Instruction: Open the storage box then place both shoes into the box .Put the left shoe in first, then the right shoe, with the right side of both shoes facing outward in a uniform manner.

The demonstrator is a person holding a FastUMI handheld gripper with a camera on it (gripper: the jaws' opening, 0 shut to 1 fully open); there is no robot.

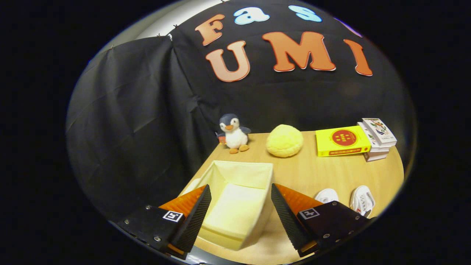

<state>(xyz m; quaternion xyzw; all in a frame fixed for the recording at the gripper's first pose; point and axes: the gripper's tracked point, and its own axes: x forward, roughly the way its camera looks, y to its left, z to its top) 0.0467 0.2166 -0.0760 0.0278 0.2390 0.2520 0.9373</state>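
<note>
A cream fabric storage box [239, 191] sits on the wooden table [331, 173], its top open and its inside bare. My gripper [241, 200] hovers over the box's near part, fingers spread wide with nothing between them but the box below. Two small white shoes lie to the right of the right finger: one [326, 195] partly hidden behind that finger, the other [362, 200] farther right near the table's edge.
At the table's back stand a plush penguin [234, 133], a yellow round cushion [284, 140], a yellow book [342, 141] and a stack of books [379, 138]. Black cloth walls off the left and back. The table's left edge runs beside the box.
</note>
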